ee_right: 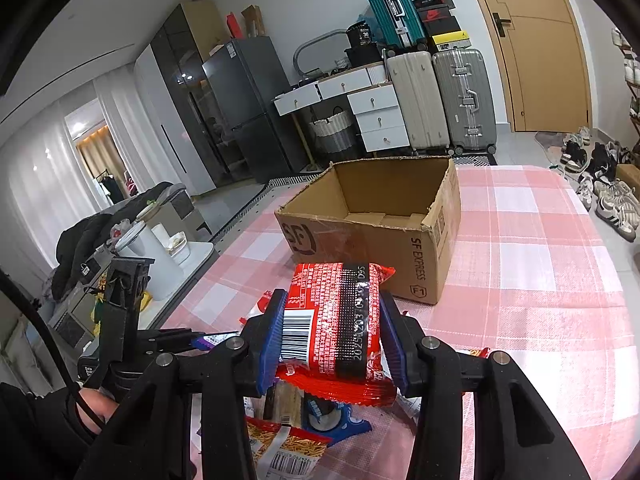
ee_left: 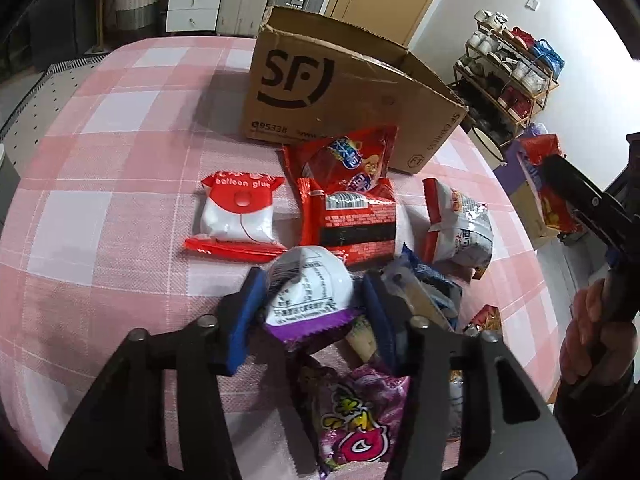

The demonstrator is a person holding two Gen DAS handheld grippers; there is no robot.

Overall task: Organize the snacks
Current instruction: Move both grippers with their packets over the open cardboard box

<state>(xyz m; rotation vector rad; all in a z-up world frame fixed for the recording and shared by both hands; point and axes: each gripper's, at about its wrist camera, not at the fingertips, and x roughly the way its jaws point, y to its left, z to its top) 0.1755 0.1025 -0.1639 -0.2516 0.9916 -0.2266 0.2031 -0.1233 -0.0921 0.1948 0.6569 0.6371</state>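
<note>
My left gripper (ee_left: pixel 310 300) is shut on a white and purple snack packet (ee_left: pixel 308 292), held just above the snack pile. My right gripper (ee_right: pixel 332 340) is shut on a red snack packet (ee_right: pixel 340 320), lifted above the table in front of the open SF cardboard box (ee_right: pixel 380 216). The box (ee_left: pixel 340 92) stands at the table's far side; it looks empty inside. In the left wrist view, the right gripper (ee_left: pixel 568 188) shows at the right edge with its red packet (ee_left: pixel 540 152). Loose packets lie on the cloth: a "balloon glue" packet (ee_left: pixel 236 212), two red packets (ee_left: pixel 348 204), a white-red one (ee_left: pixel 460 224).
The table has a pink checked cloth (ee_right: pixel 540 272). A purple packet (ee_left: pixel 360 420) and a blue one (ee_left: pixel 424 288) lie under my left gripper. More packets (ee_right: pixel 288 448) lie under my right gripper. Suitcases, drawers and a shoe rack (ee_left: pixel 512 76) stand beyond the table.
</note>
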